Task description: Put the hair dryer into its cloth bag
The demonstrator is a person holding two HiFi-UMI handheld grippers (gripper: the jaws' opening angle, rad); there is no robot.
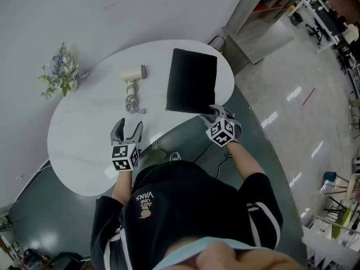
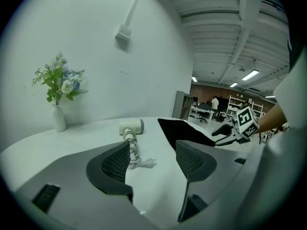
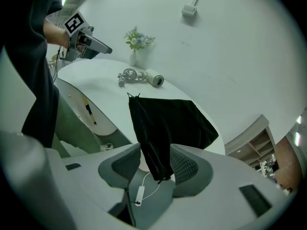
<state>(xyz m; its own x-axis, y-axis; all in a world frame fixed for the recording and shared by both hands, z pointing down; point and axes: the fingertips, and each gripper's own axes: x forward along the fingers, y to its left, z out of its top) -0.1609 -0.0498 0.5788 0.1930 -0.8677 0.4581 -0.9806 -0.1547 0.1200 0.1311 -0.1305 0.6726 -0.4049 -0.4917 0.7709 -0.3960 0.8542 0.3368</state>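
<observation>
A cream hair dryer (image 1: 134, 72) lies on the white table (image 1: 79, 145), its grey cord (image 1: 133, 103) coiled toward me. The black cloth bag (image 1: 192, 87) lies flat to its right, its near corner hanging over the table edge. My left gripper (image 1: 126, 131) hovers over the near table edge, open and empty. In the left gripper view the hair dryer (image 2: 131, 126) and cord (image 2: 134, 152) lie ahead of the left gripper (image 2: 153, 159). My right gripper (image 1: 216, 114) is at the bag's near corner. In the right gripper view the bag (image 3: 168, 121) hangs between the open jaws of the right gripper (image 3: 156, 164), not pinched.
A vase of flowers (image 1: 61, 72) stands at the table's far left by the wall. A grey shelf unit (image 1: 264, 16) stands beyond the table to the right. A white cable (image 3: 141, 191) lies on the dark floor under the table edge.
</observation>
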